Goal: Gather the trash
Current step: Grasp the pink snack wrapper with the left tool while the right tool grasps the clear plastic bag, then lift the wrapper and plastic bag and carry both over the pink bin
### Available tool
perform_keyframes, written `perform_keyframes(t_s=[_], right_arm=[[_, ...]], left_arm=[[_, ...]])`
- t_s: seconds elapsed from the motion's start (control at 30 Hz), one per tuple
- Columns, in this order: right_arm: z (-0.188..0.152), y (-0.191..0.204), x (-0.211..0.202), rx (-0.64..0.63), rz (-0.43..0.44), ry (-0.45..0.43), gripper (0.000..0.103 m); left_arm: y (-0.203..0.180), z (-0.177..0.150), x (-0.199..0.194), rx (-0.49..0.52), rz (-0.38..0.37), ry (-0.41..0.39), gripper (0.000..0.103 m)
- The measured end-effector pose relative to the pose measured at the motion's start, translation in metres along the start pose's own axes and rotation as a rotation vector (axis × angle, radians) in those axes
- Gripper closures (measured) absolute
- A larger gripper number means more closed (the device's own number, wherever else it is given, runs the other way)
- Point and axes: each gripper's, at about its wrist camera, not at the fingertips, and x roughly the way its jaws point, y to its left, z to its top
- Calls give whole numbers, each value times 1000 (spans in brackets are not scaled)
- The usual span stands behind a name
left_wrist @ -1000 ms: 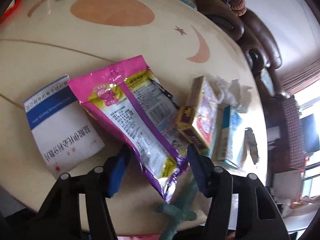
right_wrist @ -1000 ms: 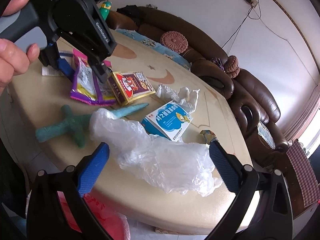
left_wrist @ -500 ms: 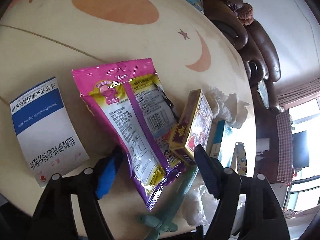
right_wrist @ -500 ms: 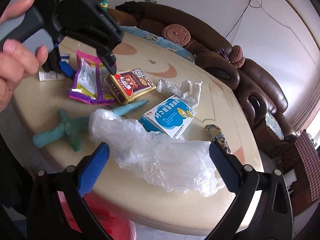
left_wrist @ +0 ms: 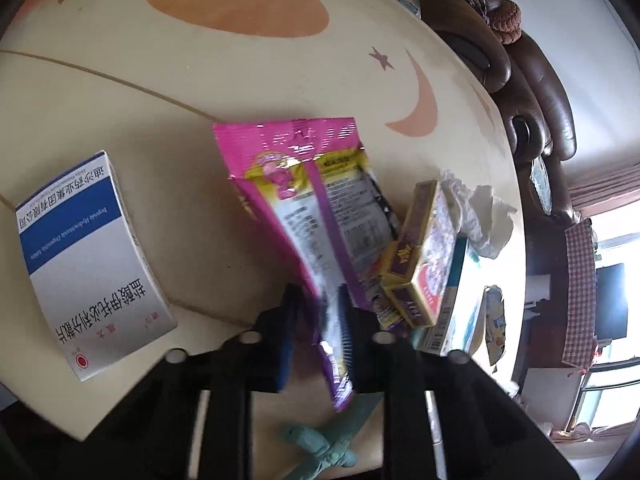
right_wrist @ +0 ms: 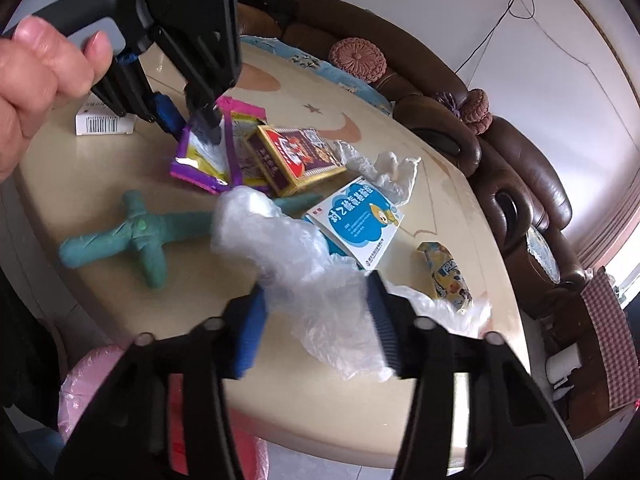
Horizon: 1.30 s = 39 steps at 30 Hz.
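Both tongs closing from spread: left tongs (left_wrist: 316, 336) now pinching pink wrapper (left_wrist: 316, 208), right tongs (right_wrist: 316, 328) squeezing clear plastic bag (right_wrist: 304, 272); next, lift off counter (left_wrist: 200, 92)

Glossy foil snack packet (left_wrist: 320, 208); thin crinkled clear plastic bag (right_wrist: 304, 280).

Pink-and-purple wrapper (left_wrist: 320, 216), blue-and-white box (left_wrist: 84, 264).

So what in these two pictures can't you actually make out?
- Left wrist view: the pink snack wrapper is blurred where the closing left gripper takes it; pad contact unclear.
- Left wrist view: the green toy is mostly behind the fingers.
- Right wrist view: the clear plastic bag is blurred between the closing right gripper.
- Right wrist view: the white box is partly behind the hand.
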Motion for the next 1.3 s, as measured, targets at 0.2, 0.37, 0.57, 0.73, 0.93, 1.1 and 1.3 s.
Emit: perform_keyframes(t_s=[0.2,0.37,0.57,0.73,0.93,1.1,1.3], right_arm=[[1,-8,0,33,16,-2,71],[2,-13,-2,63,24,-5,74],[2,-16,-5,81,22,-7,74],[1,-17,-6,92,30,-9,74],[1,-20,-3,107,31,1,74],[4,-21,-8,121,15,-18,74],[2,-25,-16,152,5,-37,74]], left_arm=[[-9,-10,-15,90,84,-75,87],[-10,-9,-21,129,72,-83,90],[3,-2,-8,77,-15,4,90],[8,6,-3,32,-38,11,82],[-6,4,1,77,-4,-12,92],[-18,-3,-4,131,19,-44,97],[-22,-5,-22,160,1,-83,98]])
